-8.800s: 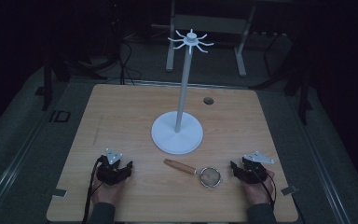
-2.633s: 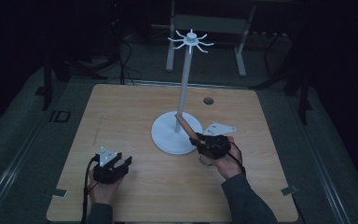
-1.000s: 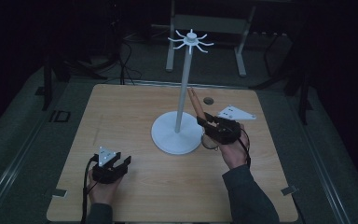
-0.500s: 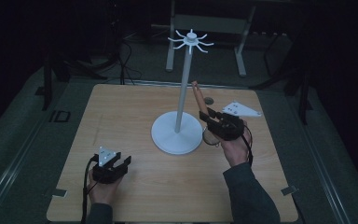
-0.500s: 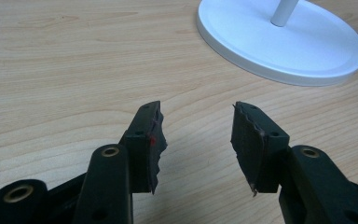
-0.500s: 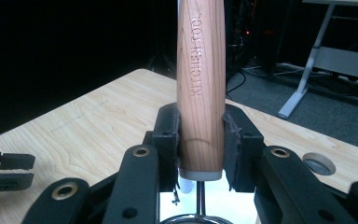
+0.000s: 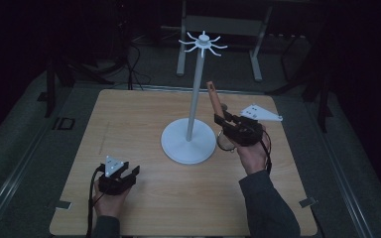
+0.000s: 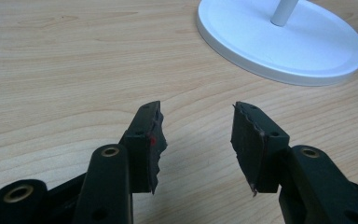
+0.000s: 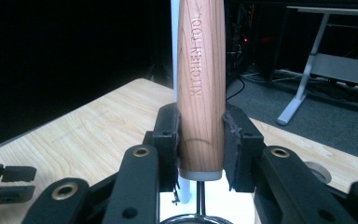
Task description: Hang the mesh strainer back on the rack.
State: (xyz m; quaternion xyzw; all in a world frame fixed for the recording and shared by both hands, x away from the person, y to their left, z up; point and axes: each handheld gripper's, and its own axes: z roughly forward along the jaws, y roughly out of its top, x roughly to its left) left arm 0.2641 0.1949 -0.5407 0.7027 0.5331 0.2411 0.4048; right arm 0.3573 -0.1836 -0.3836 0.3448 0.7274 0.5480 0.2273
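The right gripper clamps the wooden handle of a small strainer, held just right of the white stand, handle tilted upward beside the stand's pole and well below its hook crown. The strainer's metal ring hangs beneath the gripper. The left gripper rests on the worktop, near-left of the stand's base, jaws wide apart with nothing between.

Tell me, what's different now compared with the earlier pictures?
The right claw took hold of the strainer's wooden handle, which lay near the table's front edge, lifted it and carried it up beside the white stand. The left claw stayed open in place, and the stand did not move.
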